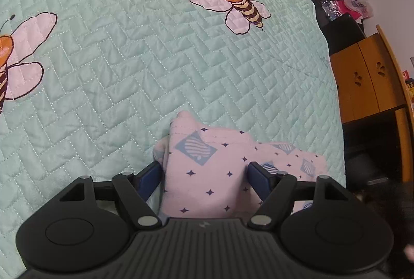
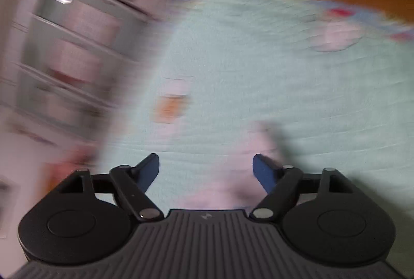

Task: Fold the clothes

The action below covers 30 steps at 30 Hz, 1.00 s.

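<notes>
Pink garment [image 1: 207,170], printed with dark stars and blue striped diamonds, lies bunched on mint quilted bed cover [image 1: 129,59] near bed's right edge, by wooden cabinet [image 1: 367,82].

Left claw [image 1: 205,173] spread wide, 2 blue fingers straddling cloth, likely placed to pinch fold; not closed on it.

Right claw [image 2: 205,169] also wide, holding nothing; view heavily motion-blurred, pale pink patch between fingers, likely same garment.

No containers clearly visible; blurred shelving beyond bed, contents unreadable.
</notes>
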Each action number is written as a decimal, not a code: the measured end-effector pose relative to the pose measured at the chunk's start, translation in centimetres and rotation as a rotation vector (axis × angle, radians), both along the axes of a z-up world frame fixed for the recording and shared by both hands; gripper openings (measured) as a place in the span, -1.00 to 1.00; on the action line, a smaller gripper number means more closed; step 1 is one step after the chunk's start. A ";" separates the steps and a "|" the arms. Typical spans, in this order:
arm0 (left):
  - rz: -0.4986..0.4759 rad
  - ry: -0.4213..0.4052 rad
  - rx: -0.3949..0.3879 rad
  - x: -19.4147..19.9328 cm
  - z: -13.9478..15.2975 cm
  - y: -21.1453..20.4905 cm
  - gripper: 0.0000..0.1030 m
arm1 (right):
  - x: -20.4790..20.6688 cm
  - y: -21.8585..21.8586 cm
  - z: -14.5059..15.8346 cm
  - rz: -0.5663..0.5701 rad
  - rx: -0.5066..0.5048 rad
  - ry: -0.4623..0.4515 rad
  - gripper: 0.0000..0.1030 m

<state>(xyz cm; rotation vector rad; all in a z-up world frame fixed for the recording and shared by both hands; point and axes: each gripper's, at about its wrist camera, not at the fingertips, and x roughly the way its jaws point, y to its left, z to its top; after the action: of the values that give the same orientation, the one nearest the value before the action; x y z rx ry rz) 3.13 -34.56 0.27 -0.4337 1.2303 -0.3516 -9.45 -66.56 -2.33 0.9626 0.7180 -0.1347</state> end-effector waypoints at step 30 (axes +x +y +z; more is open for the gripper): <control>-0.167 -0.078 -0.085 -13.0 2.0 4.1 0.46 | -11.4 7.1 -1.0 0.007 0.342 -0.021 0.09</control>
<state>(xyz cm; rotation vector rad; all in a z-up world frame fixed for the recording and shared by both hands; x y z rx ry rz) -9.83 -30.49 2.27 -0.3875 1.1815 -0.5604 -20.81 -59.50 -3.31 1.2853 0.7386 0.0056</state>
